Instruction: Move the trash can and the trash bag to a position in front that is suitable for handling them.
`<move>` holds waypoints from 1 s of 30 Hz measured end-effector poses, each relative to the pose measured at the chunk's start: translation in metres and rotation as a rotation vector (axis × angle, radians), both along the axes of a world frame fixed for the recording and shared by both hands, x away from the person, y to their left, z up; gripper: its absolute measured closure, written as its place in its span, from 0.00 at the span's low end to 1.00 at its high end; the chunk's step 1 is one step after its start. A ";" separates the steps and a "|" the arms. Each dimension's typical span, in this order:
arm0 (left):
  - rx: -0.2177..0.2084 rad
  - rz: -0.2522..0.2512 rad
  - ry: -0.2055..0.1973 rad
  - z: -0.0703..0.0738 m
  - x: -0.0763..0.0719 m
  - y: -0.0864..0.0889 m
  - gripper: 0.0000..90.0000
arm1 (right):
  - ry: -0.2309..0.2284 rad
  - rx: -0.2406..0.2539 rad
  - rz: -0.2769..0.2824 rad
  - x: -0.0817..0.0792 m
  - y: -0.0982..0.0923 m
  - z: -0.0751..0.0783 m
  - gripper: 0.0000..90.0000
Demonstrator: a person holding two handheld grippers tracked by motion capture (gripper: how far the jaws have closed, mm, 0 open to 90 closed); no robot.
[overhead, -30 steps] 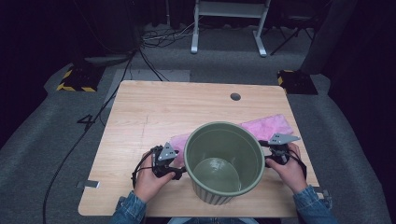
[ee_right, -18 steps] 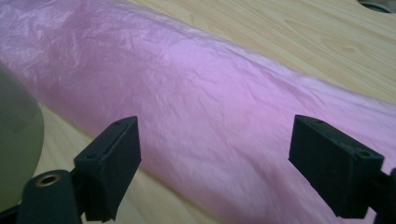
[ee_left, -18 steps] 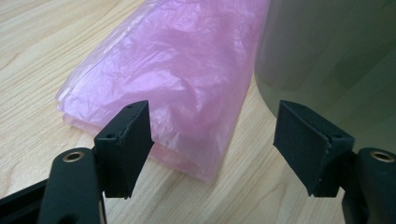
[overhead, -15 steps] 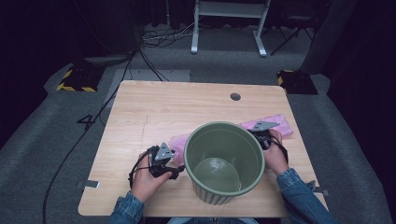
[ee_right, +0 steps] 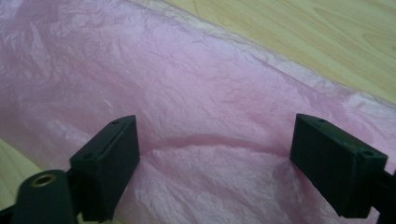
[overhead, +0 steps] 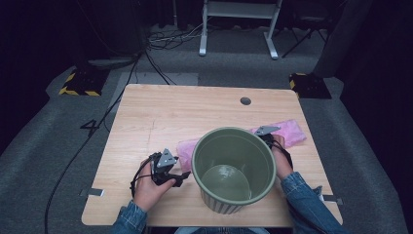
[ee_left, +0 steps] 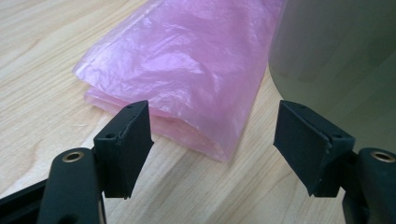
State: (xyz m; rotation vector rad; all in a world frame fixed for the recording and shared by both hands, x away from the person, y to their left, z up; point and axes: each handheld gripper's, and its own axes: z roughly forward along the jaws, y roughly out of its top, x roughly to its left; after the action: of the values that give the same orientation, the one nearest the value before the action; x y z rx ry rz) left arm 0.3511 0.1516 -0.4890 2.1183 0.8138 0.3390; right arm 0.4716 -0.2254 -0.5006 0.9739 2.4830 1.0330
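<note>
Item 1, table [overhead: 160, 112]: light wood top, 1 round dark grommet [overhead: 245, 101] near its far edge. I see it from the high view with both of my hands entering from the near edge.

Item 2, green bin [overhead: 234, 168]: round, ribbed outer wall, standing upright near the table's near edge, between my 2 hands, mouth open to the camera. In the left gripper view its pale wall [ee_left: 336, 51] rises at the right of the frame.

Item 3, pink plastic bag [overhead: 287, 131]: folded flat into a long strip, lying on the table behind the bin and running from left of it to the right side of the table. Its middle is hidden by the bin's rim. Its left end [ee_left: 187, 79] shows layered folded edges, just beside the bin's wall.

Item 4, left gripper [overhead: 181, 176]: held low on the table, left of the bin. I read its jaws as standing wide apart, nothing between them, aimed at the bag's left end from a little short of it.

Item 5, right gripper [overhead: 269, 140]: behind the bin's right rim, over the bag. Its jaws have just been opening and now stand wide apart, straddling the crinkled pink film [ee_right: 205, 116], which lies flat beneath them; the pads do not pinch it.
</note>
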 end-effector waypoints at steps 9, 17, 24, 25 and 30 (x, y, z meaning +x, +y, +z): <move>-0.014 0.014 -0.008 0.001 0.001 0.006 0.31 | -0.016 0.028 -0.034 0.002 -0.002 0.003 0.74; -0.032 0.039 -0.017 0.004 0.001 0.015 0.31 | -0.019 0.109 -0.080 0.007 -0.015 -0.002 0.98; -0.050 0.067 -0.020 0.006 0.000 0.027 0.31 | -0.052 0.197 -0.069 0.007 -0.027 0.014 0.99; -0.048 0.068 -0.021 0.006 0.001 0.029 0.31 | -0.059 0.202 -0.069 0.006 -0.029 0.019 0.99; -0.056 0.079 -0.019 0.007 0.001 0.032 0.31 | -0.118 0.231 -0.071 -0.002 -0.044 0.052 0.99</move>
State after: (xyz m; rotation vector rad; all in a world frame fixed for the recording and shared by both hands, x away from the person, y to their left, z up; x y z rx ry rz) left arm 0.3522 0.1837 -0.4822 2.0317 0.8876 0.3727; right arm 0.4698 -0.2696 -0.4488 1.0253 2.2540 1.3359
